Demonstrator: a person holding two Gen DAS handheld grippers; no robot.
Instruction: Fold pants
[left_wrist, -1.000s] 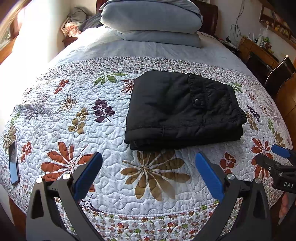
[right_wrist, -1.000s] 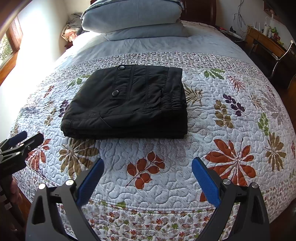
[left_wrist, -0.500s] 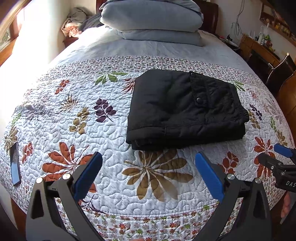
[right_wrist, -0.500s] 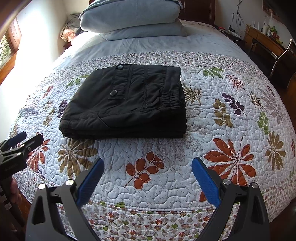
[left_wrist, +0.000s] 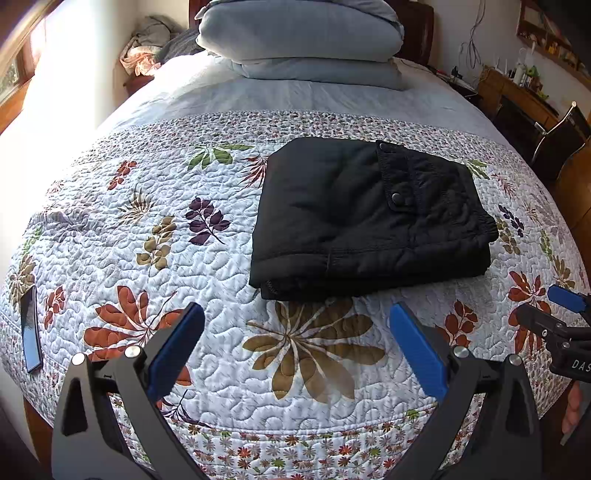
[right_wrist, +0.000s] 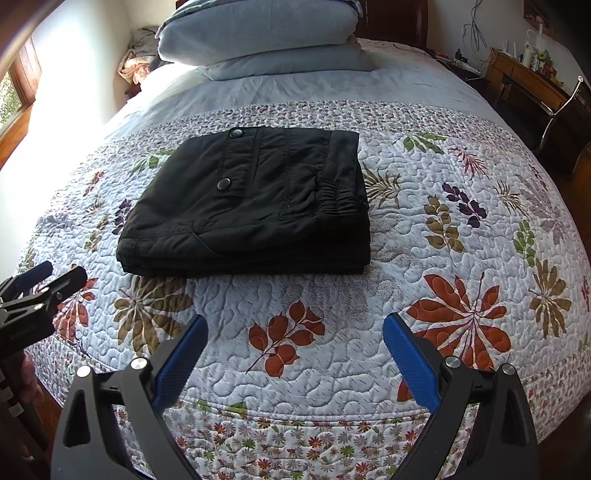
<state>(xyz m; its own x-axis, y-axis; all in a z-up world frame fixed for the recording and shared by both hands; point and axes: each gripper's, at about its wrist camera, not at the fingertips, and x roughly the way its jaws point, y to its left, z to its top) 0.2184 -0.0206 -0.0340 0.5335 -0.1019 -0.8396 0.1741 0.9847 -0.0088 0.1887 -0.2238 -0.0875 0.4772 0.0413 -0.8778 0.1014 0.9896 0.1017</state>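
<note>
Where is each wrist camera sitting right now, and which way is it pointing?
Left wrist: behind the open left hand-held gripper near the bed's foot, facing the pillows; folded pants right of centre, phone at left, right hand-held gripper at right edge.
Right wrist: behind the open right hand-held gripper, same heading; pants left of centre, left hand-held gripper at left edge.
Shared: pants, quilt, pillows.

Black pants (right_wrist: 251, 206) folded into a flat rectangle, left of frame centre, on leaf-print quilt (right_wrist: 461, 258). Right gripper (right_wrist: 291, 347) at bottom, jaws wide apart, empty, above quilt edge. Left gripper (right_wrist: 40, 284) pokes in at left edge. Pillows (right_wrist: 258, 37) stacked at top.
</note>
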